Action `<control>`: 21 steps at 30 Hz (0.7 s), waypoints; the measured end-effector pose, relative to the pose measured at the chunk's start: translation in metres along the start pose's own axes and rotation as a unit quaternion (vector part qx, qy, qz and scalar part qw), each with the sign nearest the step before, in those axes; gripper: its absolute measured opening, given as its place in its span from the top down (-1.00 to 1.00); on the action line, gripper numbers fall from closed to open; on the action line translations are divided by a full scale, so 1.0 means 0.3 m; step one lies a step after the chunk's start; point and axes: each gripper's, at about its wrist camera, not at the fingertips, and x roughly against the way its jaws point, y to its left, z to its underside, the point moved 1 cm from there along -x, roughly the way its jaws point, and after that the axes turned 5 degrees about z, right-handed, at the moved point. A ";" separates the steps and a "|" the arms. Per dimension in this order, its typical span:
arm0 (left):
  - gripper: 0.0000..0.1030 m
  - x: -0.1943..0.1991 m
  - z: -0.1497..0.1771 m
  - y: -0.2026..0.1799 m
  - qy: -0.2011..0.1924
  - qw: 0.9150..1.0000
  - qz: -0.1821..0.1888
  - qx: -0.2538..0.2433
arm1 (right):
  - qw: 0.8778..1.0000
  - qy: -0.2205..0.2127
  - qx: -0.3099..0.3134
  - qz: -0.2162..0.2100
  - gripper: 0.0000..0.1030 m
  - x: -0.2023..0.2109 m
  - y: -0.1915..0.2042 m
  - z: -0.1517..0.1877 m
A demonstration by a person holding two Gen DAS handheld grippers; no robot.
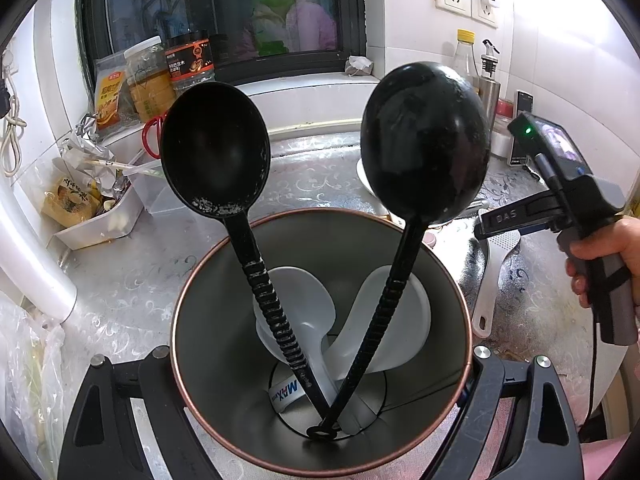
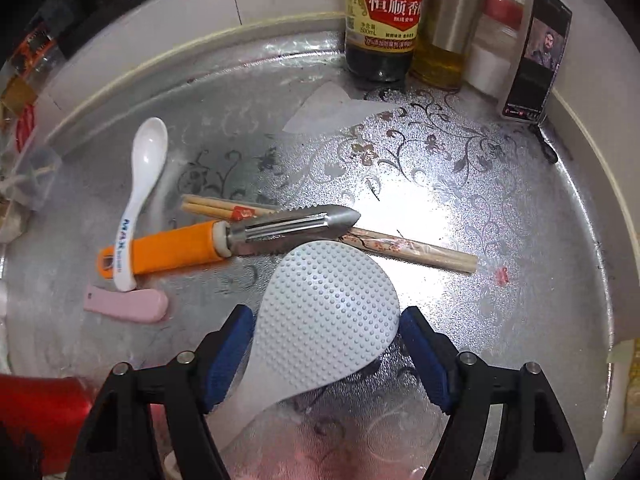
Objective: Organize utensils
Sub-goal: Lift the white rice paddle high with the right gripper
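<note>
The left gripper is clamped on the sides of a metal utensil cup with a copper-coloured rim, its two black fingers pressed against the cup's outer wall at the near edge of the counter. Inside the cup stand two black ladles, handles crossing at the bottom and bowls fanning out left and right above the rim, with two white spoons leaning lower down behind them. To the right, a hand holds the right gripper pointed steeply down at the patterned silver counter. Its jaws stand wide apart, and a white dimpled rice paddle lies flat between the blue pads; the pads sit just beside the paddle's head without pressing on it. Just beyond the paddle lies an orange-handled peeler, resting across a pair of wooden chopsticks. A white ceramic spoon lies to the left with its handle end over the peeler's handle, and a small pink piece sits near that. At the far edge stand a dark vinegar bottle, an oil bottle and a propped phone.
</note>
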 end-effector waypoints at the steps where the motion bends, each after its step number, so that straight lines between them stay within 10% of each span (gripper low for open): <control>1: -0.76 0.000 -0.001 0.001 0.000 1.000 0.000 0.000 | 1.000 -0.003 0.000 0.004 -0.56 -0.008 -0.002 -0.001; 21: -0.76 0.000 0.001 -0.002 -0.001 1.000 -0.001 -0.001 | 0.998 -0.053 -0.023 -0.036 -0.49 0.069 -0.120 0.078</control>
